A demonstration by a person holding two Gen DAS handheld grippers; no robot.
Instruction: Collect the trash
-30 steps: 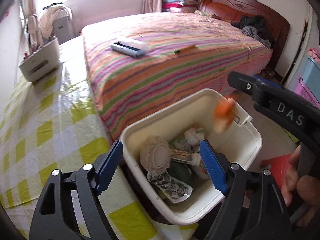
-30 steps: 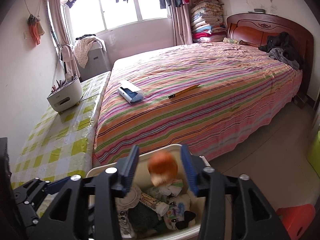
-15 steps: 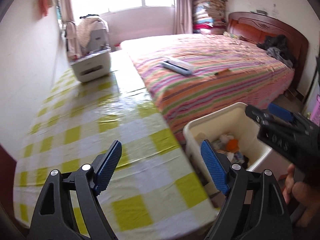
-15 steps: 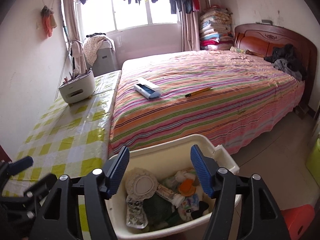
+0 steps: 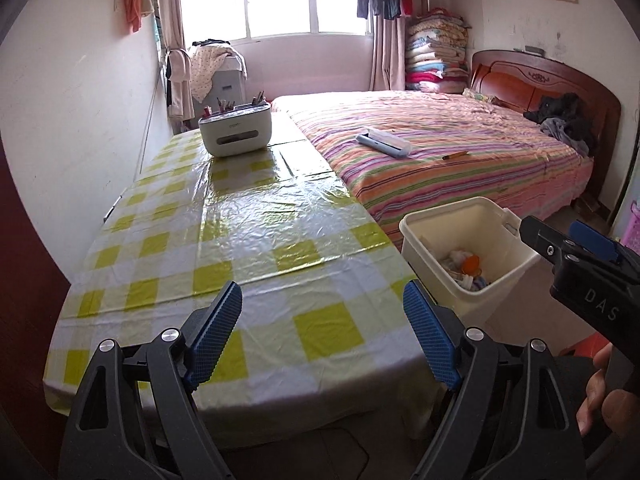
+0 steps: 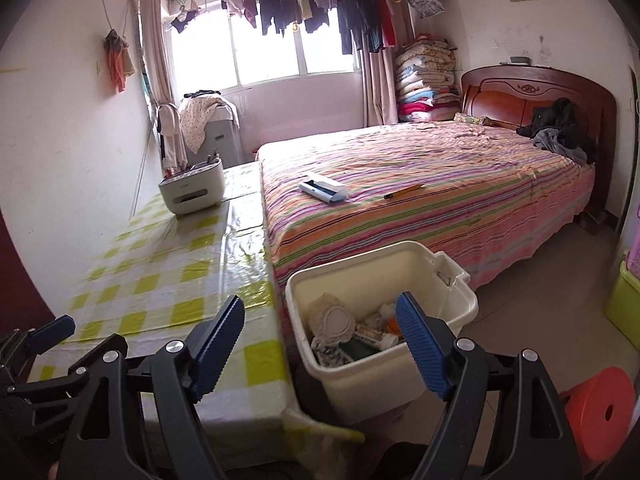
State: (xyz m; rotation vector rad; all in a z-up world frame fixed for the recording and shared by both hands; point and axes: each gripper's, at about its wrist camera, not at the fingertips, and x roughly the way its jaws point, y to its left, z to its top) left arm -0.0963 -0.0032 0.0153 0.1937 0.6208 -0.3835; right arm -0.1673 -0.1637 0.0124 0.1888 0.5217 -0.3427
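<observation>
Both tools, left tool (image 5: 322, 332) and right tool (image 6: 320, 346), are spread and empty; the right's jaws were just widening. Trash in the bin (image 6: 460, 300) is judged light, crushable; best pinched at mid-body.

- Our left gripper (image 5: 322, 338): black frame, ribbed blue pads (image 5: 214, 336), silver screws.
- Our right gripper (image 6: 320, 346) looks the same, with "DAS" lettered on its side.

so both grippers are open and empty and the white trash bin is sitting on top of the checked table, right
Not quite. The left gripper and right gripper are open and empty, the right one's jaws having just been opening, but the white trash bin stands beside the checked table, below its top, not on it. The right wrist view shows this.
</observation>
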